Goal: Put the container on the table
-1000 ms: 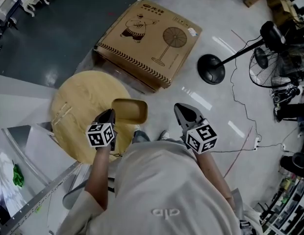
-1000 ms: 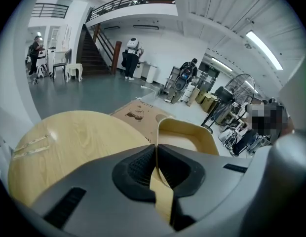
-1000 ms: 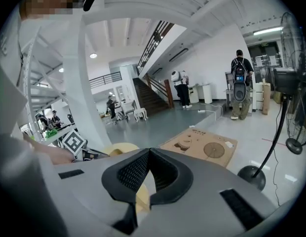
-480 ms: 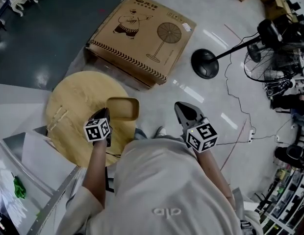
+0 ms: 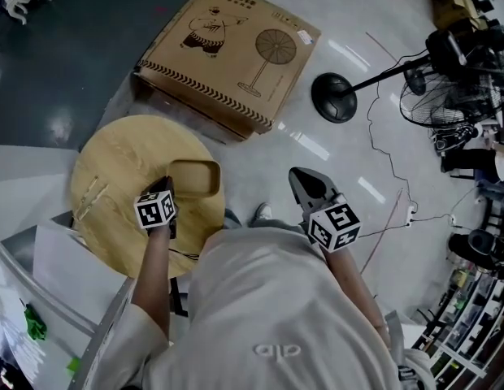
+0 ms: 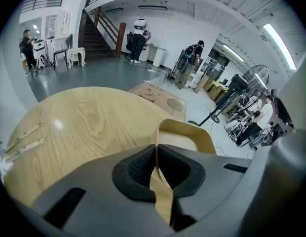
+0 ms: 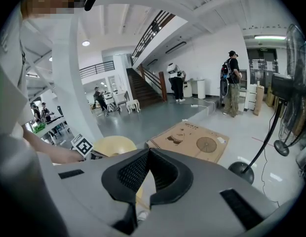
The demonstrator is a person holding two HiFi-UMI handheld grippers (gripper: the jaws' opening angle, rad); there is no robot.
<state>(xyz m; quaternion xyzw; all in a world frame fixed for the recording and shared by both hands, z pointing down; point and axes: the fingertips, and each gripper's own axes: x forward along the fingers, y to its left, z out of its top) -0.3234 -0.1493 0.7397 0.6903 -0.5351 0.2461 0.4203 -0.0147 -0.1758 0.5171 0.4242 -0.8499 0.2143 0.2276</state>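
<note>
The container [image 5: 195, 177] is a tan, shallow, rounded-rectangular tray. It hovers over the right part of the round wooden table [image 5: 114, 169]. My left gripper [image 5: 167, 187] is shut on the tray's near rim. In the left gripper view the thin rim [image 6: 156, 157] runs between the pads, with the tray [image 6: 185, 132] stretching out beyond them above the tabletop [image 6: 79, 122]. My right gripper [image 5: 302, 182] hangs over the floor to the right of the table, shut with nothing in it; its closed jaws [image 7: 148, 154] point toward the cardboard box.
A flat cardboard fan box [image 5: 228, 51] lies on the floor beyond the table. A standing fan's black base [image 5: 333, 97] and cables sit at the right. Two thin pale sticks [image 5: 91, 200] lie on the table's left side. A grey shelf frame [image 5: 89, 340] stands at lower left.
My left gripper has carried the tray leftward and down, from past the table's right edge to over the tabletop. The right gripper has stayed about where it was.
</note>
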